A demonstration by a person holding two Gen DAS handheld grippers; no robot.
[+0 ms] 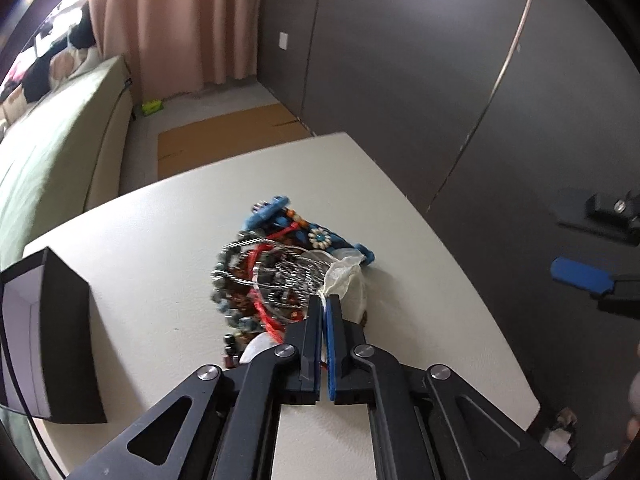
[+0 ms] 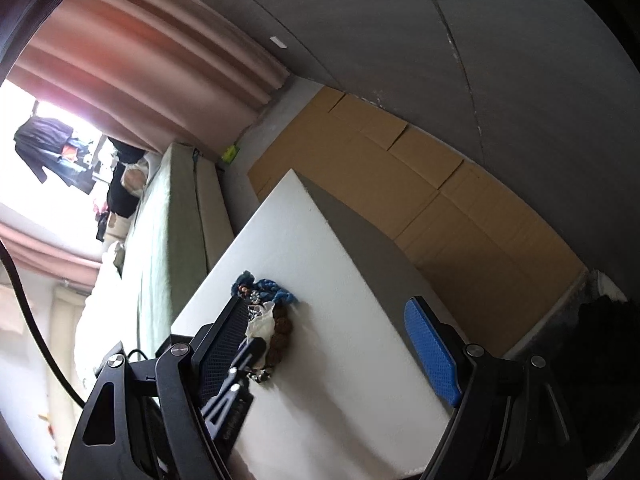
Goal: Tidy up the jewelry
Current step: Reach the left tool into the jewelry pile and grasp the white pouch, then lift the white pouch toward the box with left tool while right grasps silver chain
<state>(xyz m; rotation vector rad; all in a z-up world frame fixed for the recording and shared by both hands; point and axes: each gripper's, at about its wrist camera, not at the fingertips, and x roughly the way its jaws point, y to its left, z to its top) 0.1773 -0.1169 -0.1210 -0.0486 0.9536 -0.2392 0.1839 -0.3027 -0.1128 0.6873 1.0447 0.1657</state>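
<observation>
A tangled heap of jewelry lies on the white table: silver chain bangles, red cord, dark beads, a blue fabric piece with a beaded flower. My left gripper is shut on a white translucent pouch at the heap's right edge. The heap also shows in the right wrist view, with the left gripper's fingers on it. My right gripper is open and empty, held off to the right above the table, tilted; it shows in the left wrist view.
A black open box stands at the table's left edge. A green sofa runs along the left, pink curtains behind. Flattened cardboard lies on the floor by the dark grey wall.
</observation>
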